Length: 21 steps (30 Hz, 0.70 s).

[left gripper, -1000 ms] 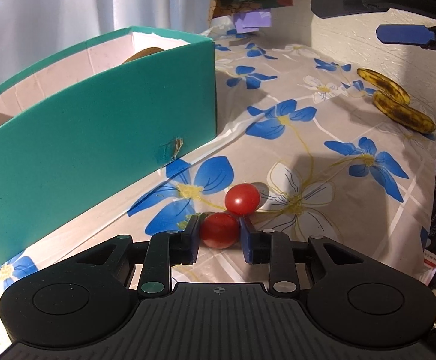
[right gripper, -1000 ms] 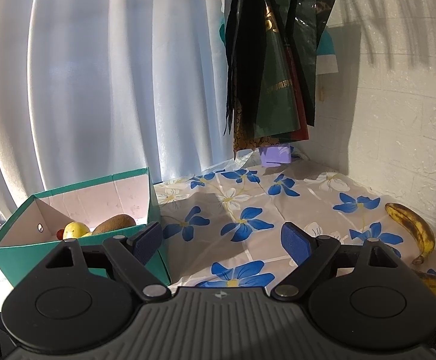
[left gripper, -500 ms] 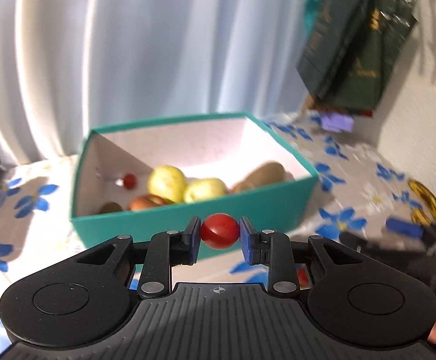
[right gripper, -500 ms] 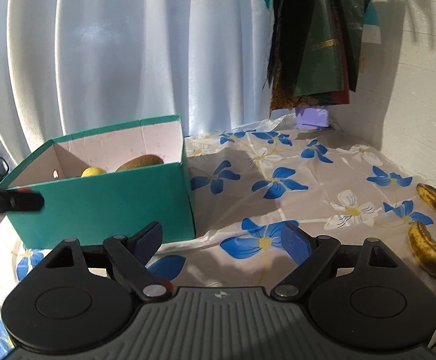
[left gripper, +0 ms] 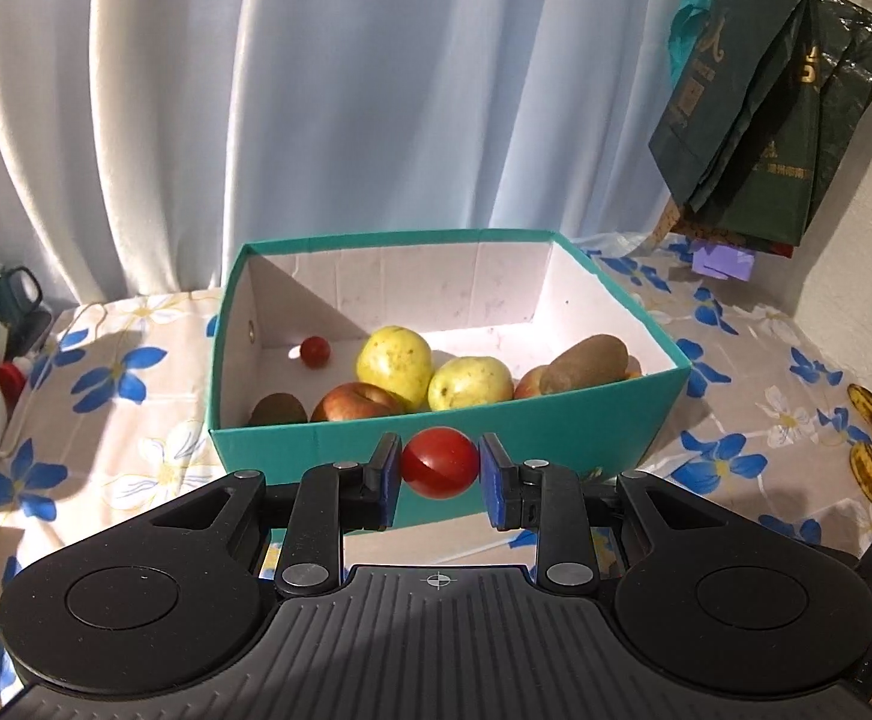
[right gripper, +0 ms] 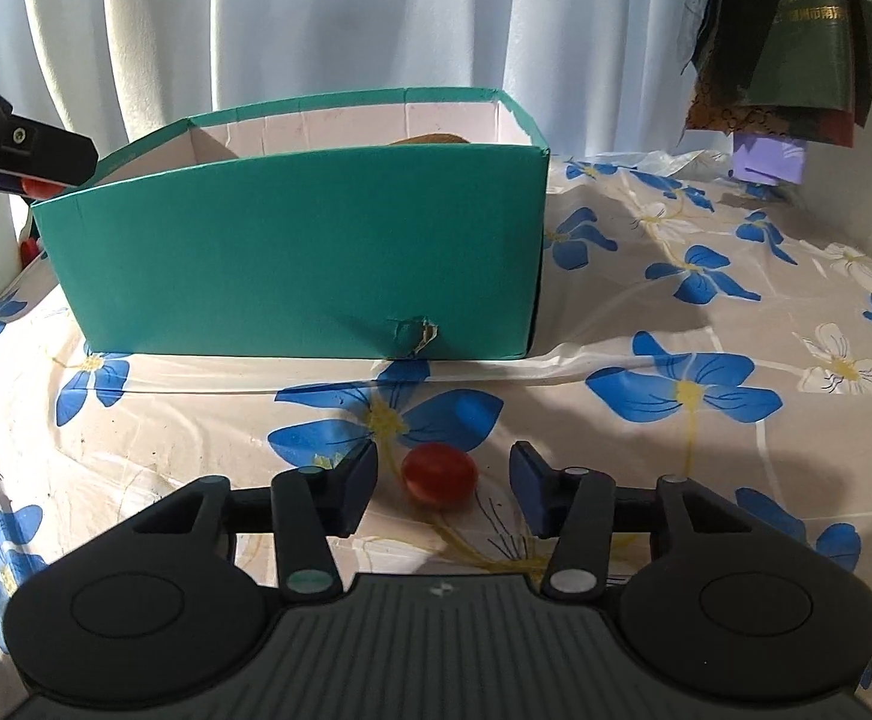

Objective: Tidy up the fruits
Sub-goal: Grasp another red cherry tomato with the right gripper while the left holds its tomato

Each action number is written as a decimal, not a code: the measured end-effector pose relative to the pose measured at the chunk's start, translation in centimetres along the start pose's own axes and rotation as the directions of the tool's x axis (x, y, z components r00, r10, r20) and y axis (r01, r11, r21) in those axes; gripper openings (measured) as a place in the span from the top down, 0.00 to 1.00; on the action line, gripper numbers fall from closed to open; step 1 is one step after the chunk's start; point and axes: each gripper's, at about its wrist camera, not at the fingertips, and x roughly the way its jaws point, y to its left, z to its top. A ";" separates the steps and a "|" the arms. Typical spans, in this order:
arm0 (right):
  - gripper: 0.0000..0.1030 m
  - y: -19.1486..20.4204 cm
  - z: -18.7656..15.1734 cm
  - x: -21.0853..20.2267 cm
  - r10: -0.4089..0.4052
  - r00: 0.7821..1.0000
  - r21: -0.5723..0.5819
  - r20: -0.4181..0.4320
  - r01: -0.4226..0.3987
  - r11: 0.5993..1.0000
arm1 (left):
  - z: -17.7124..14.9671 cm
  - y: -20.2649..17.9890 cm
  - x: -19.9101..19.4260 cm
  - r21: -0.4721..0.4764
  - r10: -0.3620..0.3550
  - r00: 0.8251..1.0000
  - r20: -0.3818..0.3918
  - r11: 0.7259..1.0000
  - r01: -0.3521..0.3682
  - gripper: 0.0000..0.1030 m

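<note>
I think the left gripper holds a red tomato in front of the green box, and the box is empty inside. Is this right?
Not quite. The left gripper does hold a red tomato before the green box, but the box is not empty: the left wrist view shows fruit lying inside.

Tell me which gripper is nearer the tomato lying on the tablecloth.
Right. The right gripper straddles the tomato on the cloth, its jaws closing around it. The left gripper is raised by the teal box, holding another tomato.

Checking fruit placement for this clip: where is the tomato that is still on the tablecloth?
In the right wrist view, the loose tomato lies on the floral tablecloth in front of the teal box, between the closing jaws of the right gripper, which do not yet touch it.
</note>
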 end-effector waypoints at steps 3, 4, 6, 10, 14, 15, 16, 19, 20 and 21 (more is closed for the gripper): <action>0.61 0.2 -0.1 0.6 0.002 1.000 -0.005 -0.019 -0.002 1.000 | 0.1 0.1 0.2 -0.006 -0.006 1.000 -0.012 1.000 0.006 0.70; 0.65 0.2 -0.1 0.6 -0.003 1.000 -0.008 -0.014 0.003 1.000 | 0.1 0.2 0.3 -0.005 -0.007 1.000 -0.016 1.000 0.007 0.70; 0.72 0.3 -0.1 0.7 -0.011 1.000 -0.024 -0.010 0.011 1.000 | 0.1 0.2 0.5 -0.004 -0.006 1.000 -0.022 1.000 0.006 0.70; 0.74 0.5 -0.2 0.5 -0.006 1.000 -0.040 -0.004 0.005 0.999 | 0.4 0.2 0.8 -0.009 -0.005 0.999 -0.039 1.000 0.005 0.70; 0.74 0.7 0.6 -0.6 -0.017 0.999 -0.061 0.043 0.019 0.998 | 0.9 0.4 0.7 -0.021 0.015 0.999 -0.029 1.000 -0.016 0.70; 0.74 0.7 1.1 -1.2 -0.021 0.998 -0.060 0.064 0.025 0.998 | 1.1 0.5 0.6 -0.024 0.019 1.000 -0.022 1.000 -0.019 0.70; 0.74 0.5 1.6 -1.7 -0.024 0.996 -0.054 0.084 0.028 0.998 | 1.3 0.6 0.5 -0.027 0.023 1.000 -0.012 0.999 -0.023 0.70; 0.74 -0.1 3.4 -3.5 -0.036 0.986 -0.025 0.161 0.040 0.999 | 2.2 0.7 0.1 -0.028 0.031 0.999 0.015 0.999 -0.030 0.70; 0.74 -0.3 4.0 -4.1 -0.039 0.982 -0.017 0.184 0.042 0.999 | 2.4 0.7 0.0 -0.027 0.034 0.999 0.022 0.999 -0.034 0.70; 0.74 -0.5 4.7 -4.6 -0.043 0.977 -0.008 0.207 0.046 0.999 | 2.8 0.7 -0.1 -0.026 0.037 0.999 0.031 0.999 -0.036 0.70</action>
